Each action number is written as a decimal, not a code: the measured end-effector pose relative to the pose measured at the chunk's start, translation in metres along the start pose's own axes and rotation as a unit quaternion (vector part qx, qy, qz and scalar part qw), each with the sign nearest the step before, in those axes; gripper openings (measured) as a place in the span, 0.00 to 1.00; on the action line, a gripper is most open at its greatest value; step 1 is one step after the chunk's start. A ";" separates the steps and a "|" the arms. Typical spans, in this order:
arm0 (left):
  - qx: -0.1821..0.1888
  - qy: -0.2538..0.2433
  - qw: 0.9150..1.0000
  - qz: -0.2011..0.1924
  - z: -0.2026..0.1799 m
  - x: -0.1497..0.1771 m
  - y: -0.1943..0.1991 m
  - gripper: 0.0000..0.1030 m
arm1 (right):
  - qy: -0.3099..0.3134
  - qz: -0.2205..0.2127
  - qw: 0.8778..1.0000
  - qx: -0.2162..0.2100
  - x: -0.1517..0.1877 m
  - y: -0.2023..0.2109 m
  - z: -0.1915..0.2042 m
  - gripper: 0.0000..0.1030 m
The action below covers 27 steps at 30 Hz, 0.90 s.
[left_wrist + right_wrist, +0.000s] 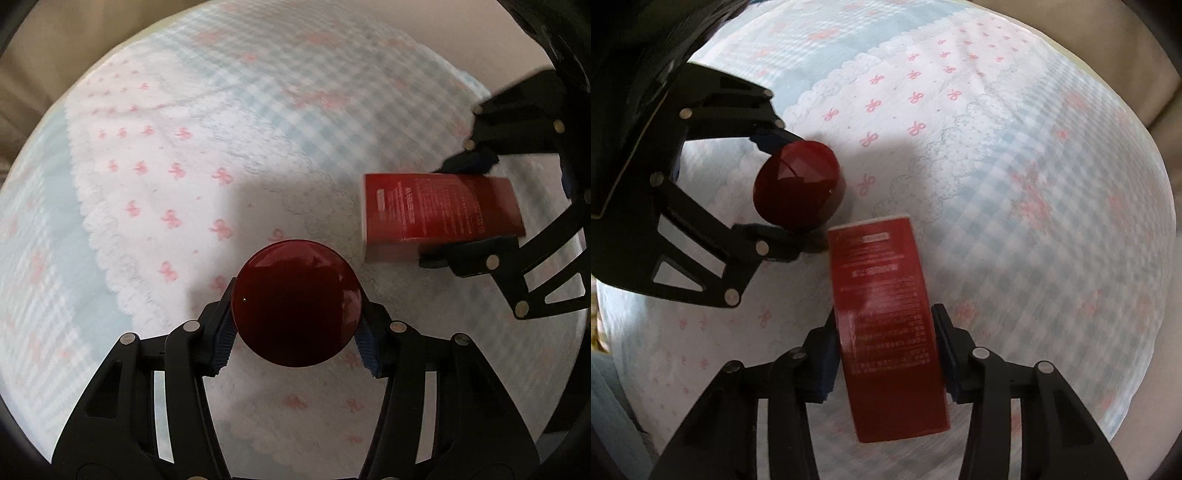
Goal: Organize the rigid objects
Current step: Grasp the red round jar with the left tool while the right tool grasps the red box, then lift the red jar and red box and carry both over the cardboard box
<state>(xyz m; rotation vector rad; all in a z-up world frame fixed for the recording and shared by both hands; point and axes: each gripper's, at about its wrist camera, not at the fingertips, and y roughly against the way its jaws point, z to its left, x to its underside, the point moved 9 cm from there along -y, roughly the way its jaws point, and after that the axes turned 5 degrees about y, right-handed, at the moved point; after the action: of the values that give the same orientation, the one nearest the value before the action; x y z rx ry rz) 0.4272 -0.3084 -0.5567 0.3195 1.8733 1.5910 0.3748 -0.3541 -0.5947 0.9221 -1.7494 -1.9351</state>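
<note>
Bedsheet (pixel 155 177): one jar (pixel 295 302) (gripped), one box (pixel 439 210)

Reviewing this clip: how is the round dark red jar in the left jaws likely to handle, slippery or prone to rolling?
The round red jar looks glossy with sharp reflections, so probably hard and somewhat slippery. The left gripper pinches its curved sides, so it might twist or slip. Set on its side on the soft patterned bedding, it would likely roll.

red box (pixel 886 317), white print, too blurred to read
</note>
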 end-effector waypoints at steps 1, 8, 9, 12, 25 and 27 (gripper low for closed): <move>0.001 0.011 1.000 -0.002 0.003 0.000 0.007 0.50 | -0.010 -0.002 1.000 0.000 -0.002 0.009 -0.006 0.39; -0.015 0.065 0.997 -0.029 0.016 0.000 0.070 0.50 | -0.114 -0.036 0.993 -0.007 0.002 0.062 -0.016 0.37; -0.015 0.077 0.996 -0.035 0.016 0.002 0.083 0.50 | -0.130 -0.044 0.990 -0.003 0.003 0.075 -0.018 0.37; -0.019 0.109 0.992 -0.058 0.012 0.006 0.124 0.50 | -0.166 -0.063 0.984 0.004 0.004 0.107 -0.018 0.37; -0.051 0.231 0.960 -0.149 0.036 0.049 0.278 0.50 | -0.232 -0.181 0.954 0.052 -0.022 0.268 0.046 0.37; -0.060 0.252 0.952 -0.162 0.045 0.068 0.303 0.50 | -0.234 -0.193 0.952 0.040 -0.030 0.280 0.063 0.37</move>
<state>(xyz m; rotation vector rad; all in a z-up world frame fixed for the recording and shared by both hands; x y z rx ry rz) 0.3367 -0.1633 -0.2933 -0.4718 2.0468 1.6423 0.3112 -0.3328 -0.3138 0.9430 -2.0337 -2.5157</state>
